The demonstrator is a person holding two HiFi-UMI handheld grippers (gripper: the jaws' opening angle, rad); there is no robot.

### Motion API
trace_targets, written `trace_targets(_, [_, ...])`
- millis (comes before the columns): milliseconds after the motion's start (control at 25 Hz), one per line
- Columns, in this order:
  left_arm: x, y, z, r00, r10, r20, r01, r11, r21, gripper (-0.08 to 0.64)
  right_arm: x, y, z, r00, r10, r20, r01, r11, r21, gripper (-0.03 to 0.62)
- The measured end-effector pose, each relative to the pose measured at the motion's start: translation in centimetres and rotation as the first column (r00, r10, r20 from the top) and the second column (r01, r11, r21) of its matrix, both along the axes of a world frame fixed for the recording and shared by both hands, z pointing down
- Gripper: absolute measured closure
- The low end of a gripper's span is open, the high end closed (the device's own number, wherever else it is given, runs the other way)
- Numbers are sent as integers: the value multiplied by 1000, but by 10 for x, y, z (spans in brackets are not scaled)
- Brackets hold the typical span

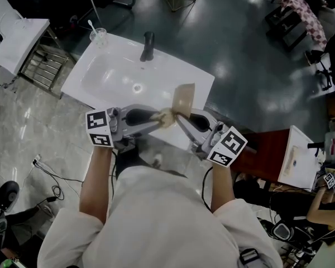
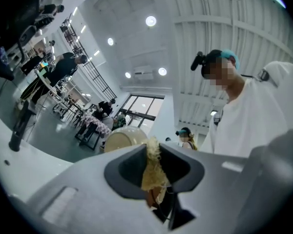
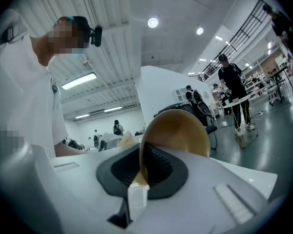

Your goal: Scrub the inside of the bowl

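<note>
A tan bowl (image 1: 184, 96) stands on edge above the white sink (image 1: 114, 74). My right gripper (image 1: 180, 118) is shut on its rim. In the right gripper view the bowl (image 3: 178, 130) rises from between the jaws with its brown hollow facing the camera, and my right gripper (image 3: 140, 167) pinches its edge. My left gripper (image 1: 159, 118) is shut on a pale yellow fibrous scrub pad (image 1: 167, 116), held against the bowl's lower edge. In the left gripper view the pad (image 2: 153, 167) sticks up between the jaws, with the bowl's cream outside (image 2: 123, 138) just beyond it.
A black tap (image 1: 148, 46) stands at the sink's far rim. A glass with a stick in it (image 1: 99, 37) sits on the sink's far left corner. To the left are a wire rack (image 1: 42, 63) and a white table (image 1: 17, 38). A dark red cabinet (image 1: 268, 149) is on the right.
</note>
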State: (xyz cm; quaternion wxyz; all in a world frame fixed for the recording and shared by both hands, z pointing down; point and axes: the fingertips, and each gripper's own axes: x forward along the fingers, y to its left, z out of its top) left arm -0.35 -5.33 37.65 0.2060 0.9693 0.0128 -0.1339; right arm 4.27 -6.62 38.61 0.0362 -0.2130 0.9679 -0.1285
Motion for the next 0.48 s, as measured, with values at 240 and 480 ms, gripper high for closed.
trace_targets(240, [-3, 6, -32, 999, -4, -50, 8, 996, 90, 480, 1, 6, 31, 985, -9, -170, 5, 1000, -25, 578])
trace_targets(480, [4, -2, -60, 997, -29, -68, 39, 987, 154, 480, -9, 21, 31, 983, -90, -160, 85, 996, -38, 578])
